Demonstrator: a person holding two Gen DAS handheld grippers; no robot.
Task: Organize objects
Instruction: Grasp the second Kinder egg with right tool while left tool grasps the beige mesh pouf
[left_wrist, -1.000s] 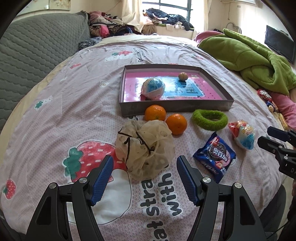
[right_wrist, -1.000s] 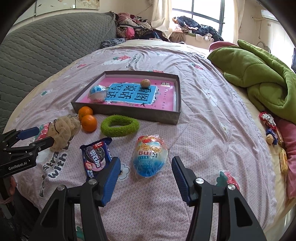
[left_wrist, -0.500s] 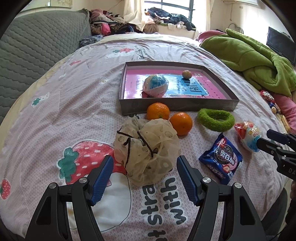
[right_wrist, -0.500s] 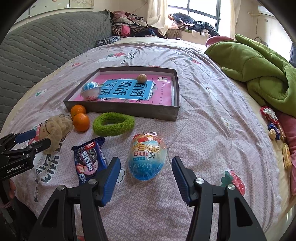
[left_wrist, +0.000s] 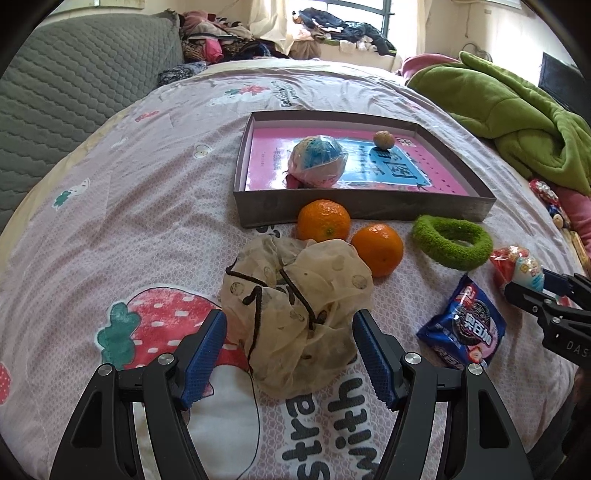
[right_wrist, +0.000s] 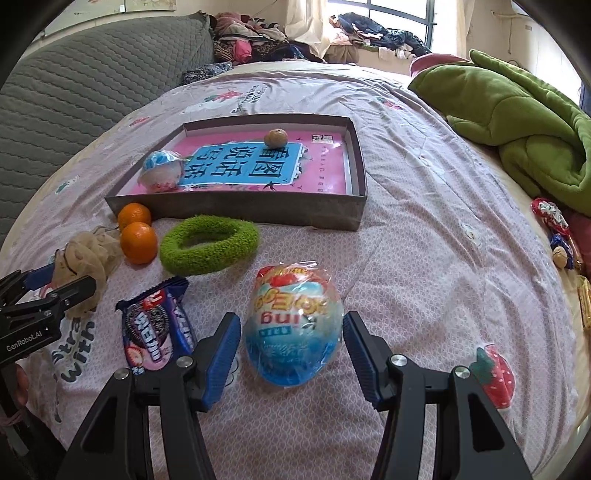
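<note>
I hold the left gripper (left_wrist: 288, 354) wide astride the cream gauze scrunchie (left_wrist: 295, 314), the right gripper (right_wrist: 290, 354) wide astride the blue foil-wrapped egg (right_wrist: 293, 328), ready to box both.

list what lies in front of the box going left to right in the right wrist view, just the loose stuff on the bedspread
beige scrunchie → two oranges → Oreo packet → green fuzzy ring → wrapped egg toy, which sits between the open fingers of the right gripper.
</note>
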